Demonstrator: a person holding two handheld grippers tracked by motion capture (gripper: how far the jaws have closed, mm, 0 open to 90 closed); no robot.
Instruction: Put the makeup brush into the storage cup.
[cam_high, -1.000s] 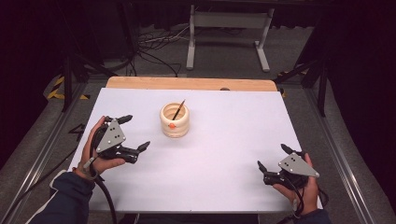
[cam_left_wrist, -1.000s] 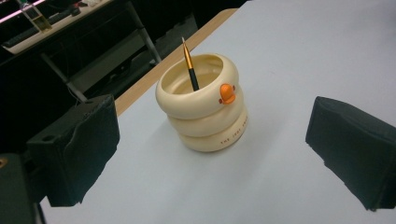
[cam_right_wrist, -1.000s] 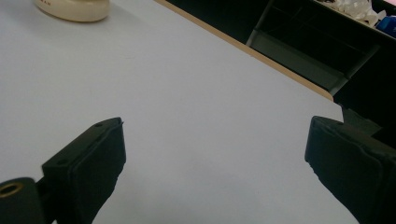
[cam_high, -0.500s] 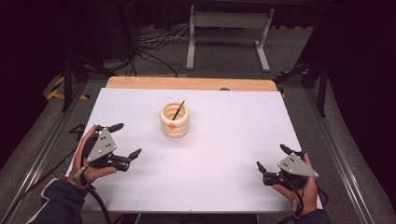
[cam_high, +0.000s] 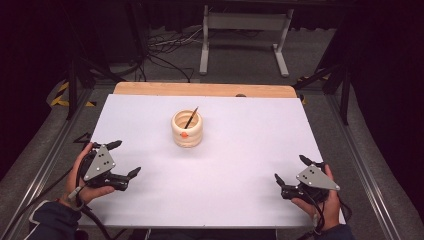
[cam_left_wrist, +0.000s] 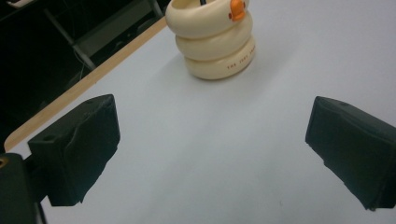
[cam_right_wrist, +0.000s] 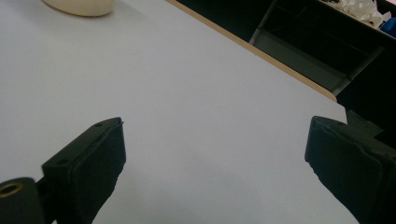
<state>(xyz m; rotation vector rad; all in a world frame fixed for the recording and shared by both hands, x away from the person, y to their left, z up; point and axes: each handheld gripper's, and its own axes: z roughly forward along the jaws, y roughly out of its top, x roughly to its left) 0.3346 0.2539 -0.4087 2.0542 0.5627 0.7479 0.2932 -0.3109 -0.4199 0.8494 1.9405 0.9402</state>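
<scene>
A cream ringed holder (cam_high: 187, 128) with an orange spot stands near the middle of the white table top (cam_high: 235, 150), and a dark pen (cam_high: 190, 118) leans inside it. At the front left corner my left gripper (cam_high: 124, 158) is open and holds nothing; in its own view the cream holder (cam_left_wrist: 213, 39) lies ahead between the wide-apart jaws. At the front right my right gripper (cam_high: 291, 170) is open too, with nothing held. The edge of the holder (cam_right_wrist: 81, 6) peeks in at the top left of the right gripper view.
A wooden strip (cam_high: 200, 89) runs along the table's far edge. Behind the table are a white metal stand (cam_high: 243, 30) and cables (cam_high: 165, 47) on the dark floor. Metal rails (cam_high: 47, 150) flank both sides of the table.
My left gripper has drawn back toward the front left corner, away from the holder, staying open. The right gripper has not moved.
</scene>
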